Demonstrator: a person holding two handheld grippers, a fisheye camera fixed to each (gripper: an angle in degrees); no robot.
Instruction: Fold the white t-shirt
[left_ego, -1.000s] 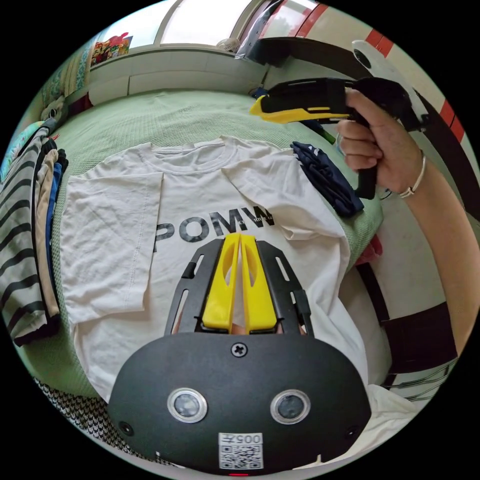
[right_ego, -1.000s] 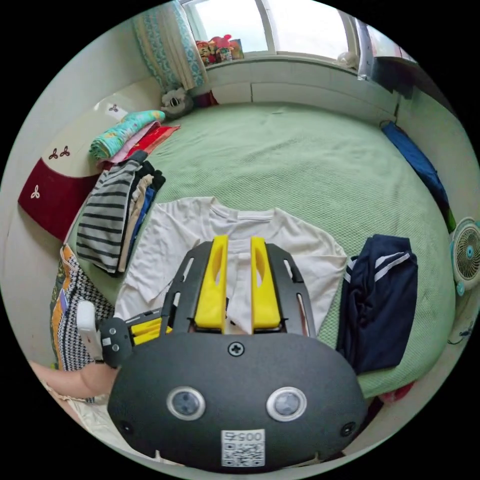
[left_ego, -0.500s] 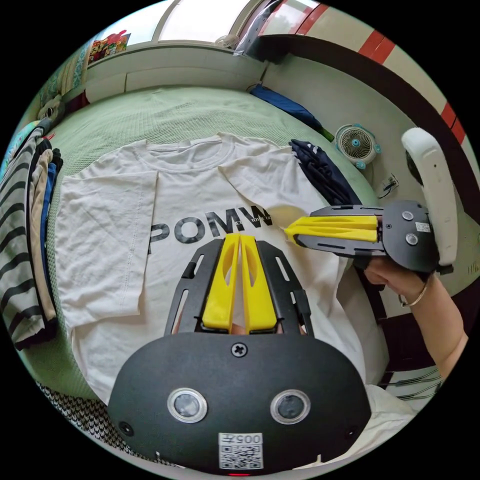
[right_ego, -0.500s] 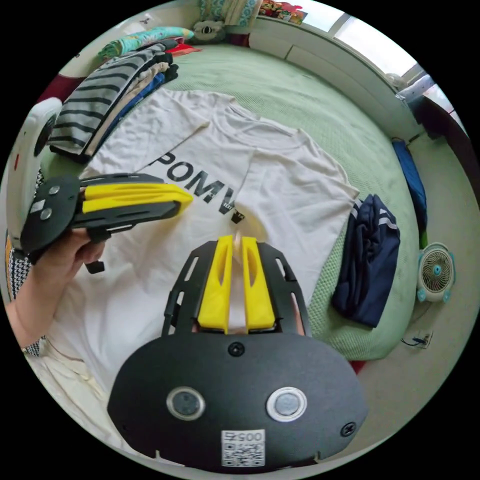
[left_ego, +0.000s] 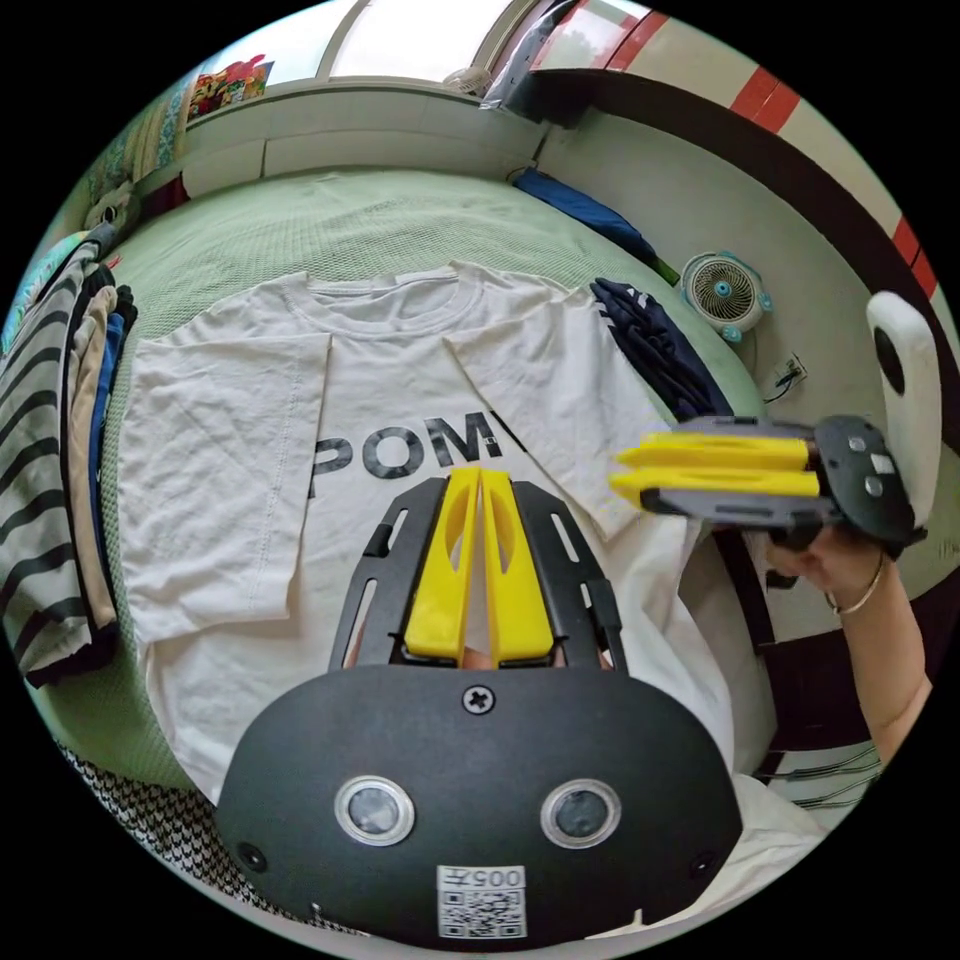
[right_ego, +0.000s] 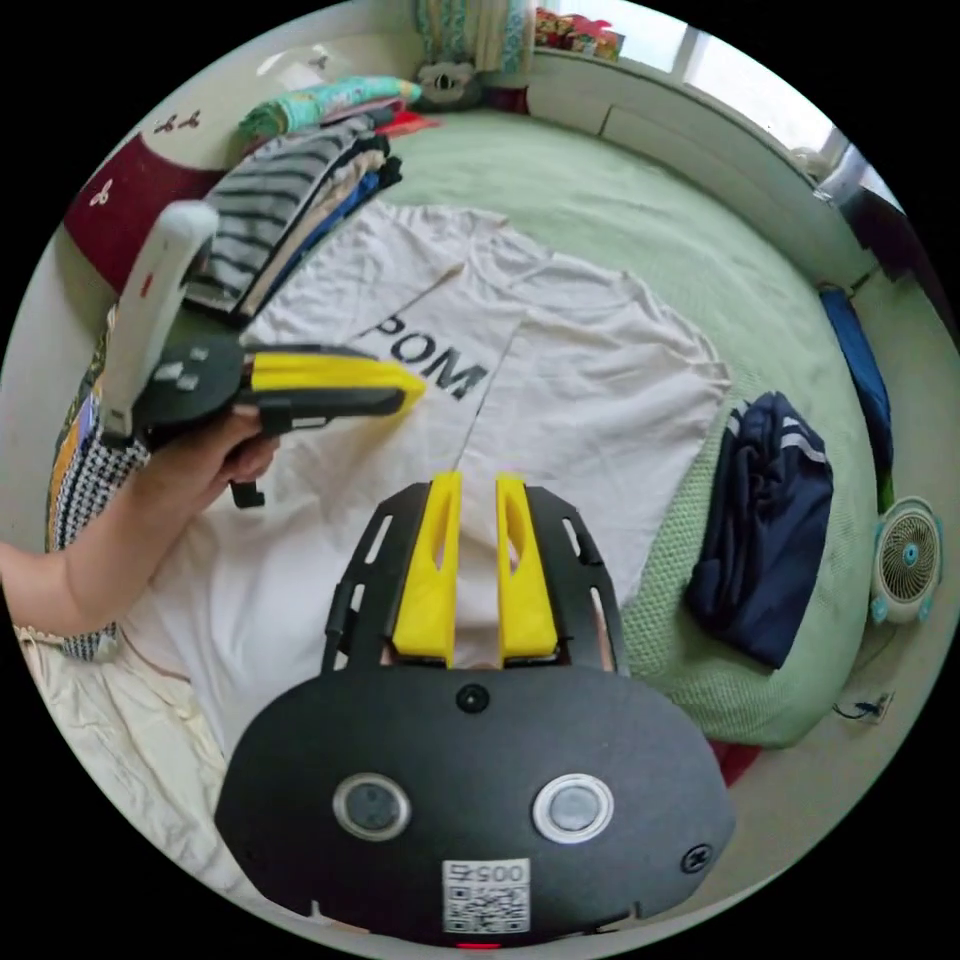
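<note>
The white t-shirt (left_ego: 230, 450) (right_ego: 600, 400) lies front-up on the green bed cover (left_ego: 340, 230), both side flaps folded inward over the black print. My left gripper (left_ego: 478, 472) hovers over the shirt's middle, shut with nothing in it; the right gripper view shows it (right_ego: 415, 385) held in a hand above the print. My right gripper (right_ego: 478, 482) is open over the lower edge of the right flap, apart from the cloth. The left gripper view has it (left_ego: 622, 472) at the shirt's right side, jaws slightly parted.
A stack of folded clothes with a striped top (left_ego: 50, 470) (right_ego: 270, 220) lies left of the shirt. A folded navy garment (left_ego: 655, 350) (right_ego: 770, 540) sits near the bed's right edge. A small fan (left_ego: 725, 292) stands on the floor beyond it.
My right gripper has opened, let go of the right flap and drawn back toward the bed edge. The flap now lies flat and covers the print's last letter. The left gripper stayed shut.
</note>
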